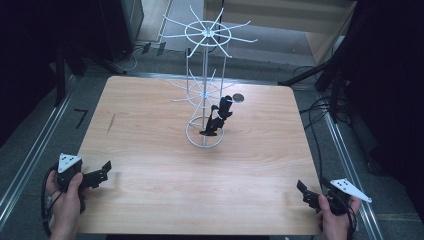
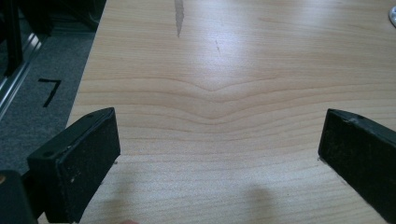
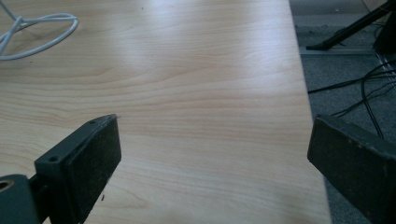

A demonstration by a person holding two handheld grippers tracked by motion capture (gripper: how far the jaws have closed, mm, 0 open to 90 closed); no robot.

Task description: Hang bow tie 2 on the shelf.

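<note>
Wooden bench [image 1: 150, 150] mostly bare. Left hand-held gripper [image 1: 101, 172] at near-left corner, right hand-held gripper [image 1: 303, 191] at near-right edge, both w/ jaws spread wide, empty. White wire rack [image 1: 205, 90] stands mid-bench, well apart from both. Dark thing [image 1: 218, 117] hangs on it, too small to make out.
</note>
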